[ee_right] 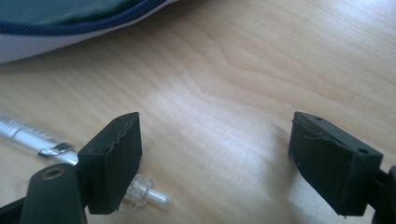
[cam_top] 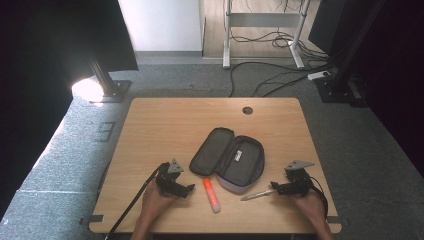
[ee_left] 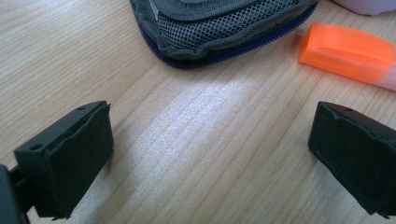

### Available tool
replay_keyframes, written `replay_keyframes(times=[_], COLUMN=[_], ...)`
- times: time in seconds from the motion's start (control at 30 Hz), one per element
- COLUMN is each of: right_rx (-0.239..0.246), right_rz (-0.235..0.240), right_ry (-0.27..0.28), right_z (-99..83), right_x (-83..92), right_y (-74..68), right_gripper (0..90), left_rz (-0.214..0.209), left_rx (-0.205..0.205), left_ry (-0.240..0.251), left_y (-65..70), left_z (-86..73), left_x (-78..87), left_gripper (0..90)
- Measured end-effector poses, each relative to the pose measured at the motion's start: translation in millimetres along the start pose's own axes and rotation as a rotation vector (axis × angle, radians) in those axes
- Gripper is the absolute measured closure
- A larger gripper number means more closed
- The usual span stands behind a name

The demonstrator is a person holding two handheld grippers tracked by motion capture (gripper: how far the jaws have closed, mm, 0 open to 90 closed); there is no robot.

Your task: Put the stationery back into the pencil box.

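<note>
Black rubber pads face each other across a wide gap on my right gripper (ee_right: 215, 154); the jaws stand apart and nothing lies between them, only bare wood. In the right gripper view, the clear end of a silver pen (ee_right: 32, 137) pokes out from behind the left-hand pad, lying flat on the table just outside the gap. I cannot tell whether that pad touches the pen. In the high view, the right gripper (cam_top: 274, 189) sits at the near right of the table, with the pen (cam_top: 257, 195) running leftward from its tips toward the pencil case.

My left gripper (ee_left: 210, 149) also has its jaws apart, with bare tabletop between the pads. In the left gripper view, beyond the pads, the mesh-lined flap of the pencil case (ee_left: 219, 23) lies ahead, and an orange highlighter (ee_left: 350, 53) lies ahead to the right, near the right-hand pad but clear of it. In the high view, the left gripper (cam_top: 190, 189) rests at the near left, its tips pointing toward the highlighter (cam_top: 211, 195), which lies flat just beside the case's near edge.

The pencil case (cam_top: 229, 157) lies unzipped and spread flat near the centre of the wooden table (cam_top: 165, 120), dark inside, with a pale outer shell at its near edge. A hand (cam_top: 156, 206) holds the left gripper, and another hand (cam_top: 312, 206) holds the right.
</note>
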State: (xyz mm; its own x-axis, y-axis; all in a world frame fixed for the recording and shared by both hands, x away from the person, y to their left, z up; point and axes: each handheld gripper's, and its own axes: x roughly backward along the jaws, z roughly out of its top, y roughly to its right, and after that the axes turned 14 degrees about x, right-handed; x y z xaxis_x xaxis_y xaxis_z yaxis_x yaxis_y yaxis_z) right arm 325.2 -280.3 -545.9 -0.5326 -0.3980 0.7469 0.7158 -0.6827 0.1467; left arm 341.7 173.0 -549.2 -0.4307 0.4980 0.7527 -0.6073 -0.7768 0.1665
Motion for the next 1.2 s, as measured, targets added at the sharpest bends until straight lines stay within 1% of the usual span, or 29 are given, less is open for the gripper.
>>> replay_keyframes(times=[0.2, 0.33, 0.37, 0.47, 0.5, 0.53, 0.57, 0.6, 0.63, 0.67, 0.7, 0.8, 0.83, 1.03, 1.13, 1.2], right_rx=[0.018, 0.026, 0.027, 0.031, 0.031, 0.048, 0.049, 0.049, 0.062, 0.072, 0.072, 0.116, 0.138, 0.214, 0.249, 0.263], right_rz=[0.015, 0.023, 0.023, 0.048, 0.048, 0.076, 0.094, 0.094, 0.128, 0.142, 0.142, 0.16, 0.177, 0.196, 0.205, 0.216], right_ry=[-0.002, -0.007, -0.004, 0.019, 0.019, 0.029, 0.036, 0.036, 0.05, 0.055, 0.055, 0.055, 0.054, 0.044, 0.034, 0.039], right_z=[-8.0, -11.7, -11.5, -8.2, -8.2, -5.0, -3.5, -3.5, -0.4, 1.3, 1.3, 6.7, 9.4, 15.2, 16.3, 16.5], right_x=[9.7, 16.5, 17.7, 21.5, 21.5, 21.6, 20.9, 20.9, 18.6, 17.7, 17.7, 14.9, 13.0, 9.4, 7.8, 8.5], right_y=[-11.7, -16.7, -17.3, -19.9, -19.9, -23.7, -26.3, -26.3, -30.7, -33.1, -33.1, -40.6, -45.4, -57.1, -61.8, -63.6], right_gripper=[17.2, 18.1, 18.2, 19.8, 19.8, 22.3, 23.4, 23.4, 24.8, 26.4, 26.4, 29.7, 32.8, 46.3, 53.7, 59.0], left_rz=[0.0, 0.0, 0.0, 0.0, 0.0, 0.0, 0.0, 0.0, 0.0, 0.0, 0.0, 0.0, 0.0, 0.0, 0.0, 0.0], left_rx=[0.001, 0.001, 0.001, 0.0, 0.0, 0.0, 0.0, 0.0, 0.0, 0.0, 0.0, 0.0, 0.0, 0.0, 0.0, 0.0], left_ry=[0.0, 0.0, 0.0, 0.0, 0.0, 0.0, 0.0, 0.0, 0.0, 0.0, 0.0, 0.0, 0.0, 0.0, 0.0, 0.0], left_y=[0.0, 0.0, 0.0, 0.0, 0.0, 0.0, 0.0, 0.0, 0.0, 0.0, 0.0, 0.0, 0.0, 0.0, 0.0, 0.0], left_z=[0.0, 0.0, 0.0, 0.0, 0.0, 0.0, 0.0, 0.0, 0.0, 0.0, 0.0, 0.0, 0.0, 0.0, 0.0, 0.0], left_x=[0.0, 0.0, 0.0, 0.0, 0.0, 0.0, 0.0, 0.0, 0.0, 0.0, 0.0, 0.0, 0.0, 0.0, 0.0, 0.0], left_gripper=[0.0, 0.0, 0.0, 0.0, 0.0, 0.0, 0.0, 0.0, 0.0, 0.0, 0.0, 0.0, 0.0, 0.0, 0.0, 0.0])
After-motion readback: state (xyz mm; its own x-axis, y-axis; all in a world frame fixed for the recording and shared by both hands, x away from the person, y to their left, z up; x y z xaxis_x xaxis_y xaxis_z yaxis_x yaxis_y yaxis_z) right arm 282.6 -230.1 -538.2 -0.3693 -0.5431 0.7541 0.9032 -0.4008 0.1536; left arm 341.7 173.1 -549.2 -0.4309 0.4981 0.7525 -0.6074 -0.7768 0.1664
